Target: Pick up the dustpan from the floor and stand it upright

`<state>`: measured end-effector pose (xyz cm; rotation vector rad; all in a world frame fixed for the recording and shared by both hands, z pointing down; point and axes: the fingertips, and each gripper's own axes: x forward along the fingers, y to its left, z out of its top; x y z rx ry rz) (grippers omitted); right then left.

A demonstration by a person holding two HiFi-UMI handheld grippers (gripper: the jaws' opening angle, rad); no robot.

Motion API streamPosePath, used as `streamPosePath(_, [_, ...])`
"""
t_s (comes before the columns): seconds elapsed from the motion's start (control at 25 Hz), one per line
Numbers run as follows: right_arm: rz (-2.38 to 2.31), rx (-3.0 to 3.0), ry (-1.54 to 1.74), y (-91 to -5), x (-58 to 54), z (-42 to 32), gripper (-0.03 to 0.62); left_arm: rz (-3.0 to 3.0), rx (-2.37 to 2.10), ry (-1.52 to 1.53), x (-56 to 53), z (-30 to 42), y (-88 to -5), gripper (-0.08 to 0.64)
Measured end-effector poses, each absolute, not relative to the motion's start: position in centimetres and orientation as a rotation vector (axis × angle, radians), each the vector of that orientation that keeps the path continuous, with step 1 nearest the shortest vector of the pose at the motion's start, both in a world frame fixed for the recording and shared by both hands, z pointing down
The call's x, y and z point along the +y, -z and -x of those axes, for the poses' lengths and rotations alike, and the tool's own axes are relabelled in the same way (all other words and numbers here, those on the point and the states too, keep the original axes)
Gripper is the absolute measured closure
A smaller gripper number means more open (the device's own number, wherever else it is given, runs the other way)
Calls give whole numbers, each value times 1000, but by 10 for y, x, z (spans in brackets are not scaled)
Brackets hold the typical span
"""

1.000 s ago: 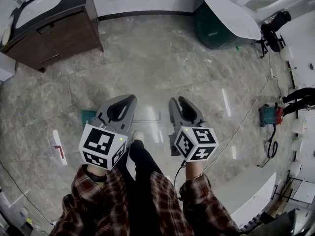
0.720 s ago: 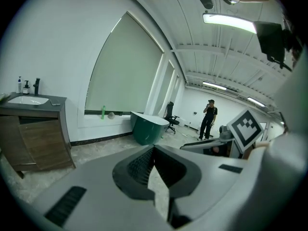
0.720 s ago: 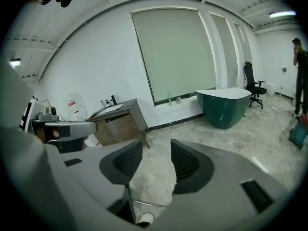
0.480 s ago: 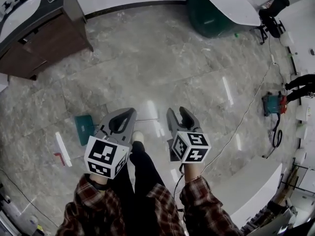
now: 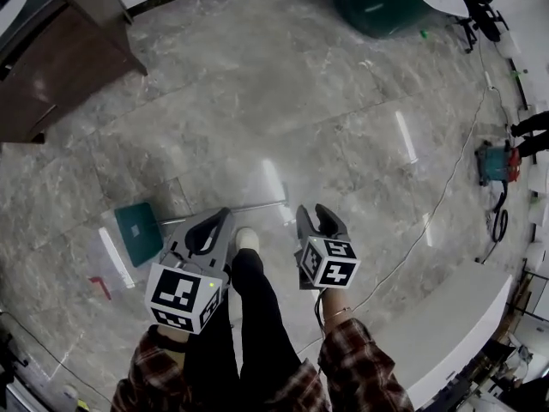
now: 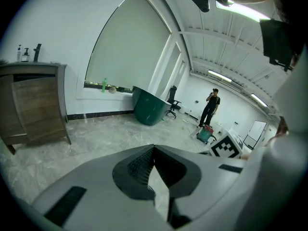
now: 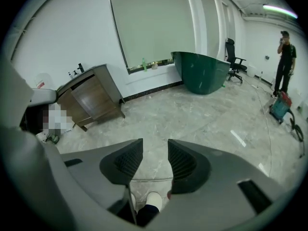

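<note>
The dustpan, a dark green plastic pan with a long thin metal handle, lies flat on the grey marble floor. Its pan is well to the left of the person's white shoe, and the handle runs across just beyond the toe of that shoe. Nothing holds it, so the step in hand looks like the reach down for the pick-up.

The right gripper hangs just to the right of the shoe. Its jaws have just been opening and stand wide, with nothing between them. In the right gripper view the handle shows on the floor through the gap, just past the shoe, so this gripper seems to be the one that will take it.

The left gripper hangs just to the left of the shoe, above the handle. Its jaws are together at the tips and hold nothing.

The next move probably calls for lowering the right gripper until the thin handle sits between its pads, closing firmly, then lifting the handle end so that the pan stands on the floor. A thin round handle may slip or turn in the grip.

Far beyond the shoe stand a brown wooden cabinet and a dark green tub.
</note>
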<state>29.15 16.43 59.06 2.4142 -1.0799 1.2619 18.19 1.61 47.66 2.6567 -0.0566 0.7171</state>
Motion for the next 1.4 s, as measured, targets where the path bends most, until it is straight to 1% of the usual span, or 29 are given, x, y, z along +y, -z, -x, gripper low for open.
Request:
streamPosePath(0.44, [-2370,-1018,-1361,-796,187,-314,422,-2618,-10,-780,40,-202,-663,551])
streamPosePath(0.8, [-2228,-999,-1446,-961,199,-347,422,-2583,-91,-789,-7,-217,-805,551])
streamPosePath(1.12, [-2139,-901,-1541,-1080,217,-366,422,-2598,-103,-745,-40,-243,-882,551])
streamPosePath(1.4, [-2056,-841,-1567,-1145,242,-375,422,-2617,-79,-723,-53,-253,-919,551])
